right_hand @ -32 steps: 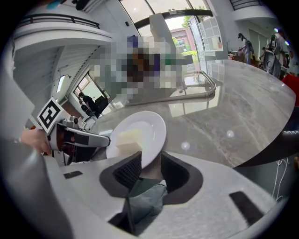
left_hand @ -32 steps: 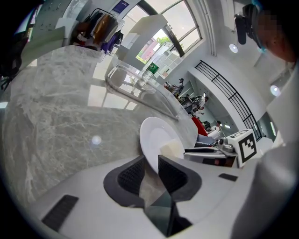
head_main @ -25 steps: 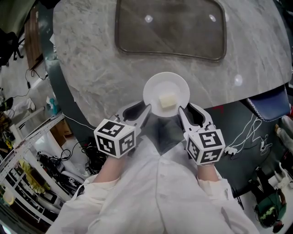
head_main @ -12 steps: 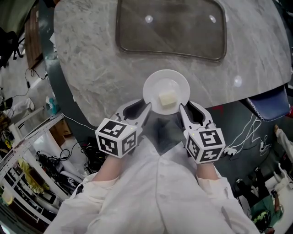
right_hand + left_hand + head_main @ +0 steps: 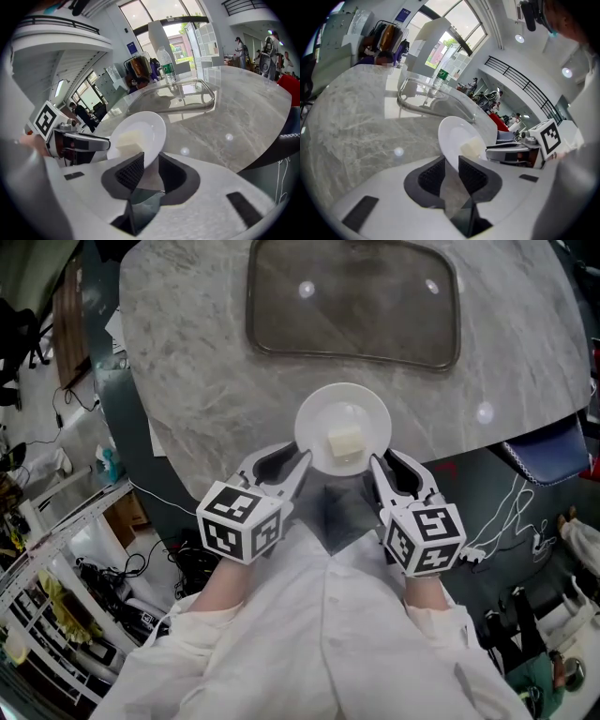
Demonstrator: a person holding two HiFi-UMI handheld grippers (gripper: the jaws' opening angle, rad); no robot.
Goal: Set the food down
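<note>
A white plate (image 5: 322, 420) sits at the near edge of the marble table (image 5: 187, 381) with a pale yellow block of food (image 5: 345, 442) on it. My left gripper (image 5: 298, 463) holds the plate's near-left rim, and in the left gripper view both pads look pressed on the plate (image 5: 451, 133). My right gripper (image 5: 373, 465) straddles the near-right rim. Its jaws are closing, and in the right gripper view the plate (image 5: 146, 127) lies between them with a slit beside one pad. The food (image 5: 128, 140) lies close to the jaws.
A large shallow metal tray (image 5: 258, 343) lies on the far half of the table. A water bottle (image 5: 166, 63) stands behind it. The table's curved edge runs just under the plate. Cables, racks and boxes crowd the floor (image 5: 84, 559) on both sides.
The plate and both grippers keep nearly the same places. The view has shifted slightly, so the tray and table sit a little more to the right.
</note>
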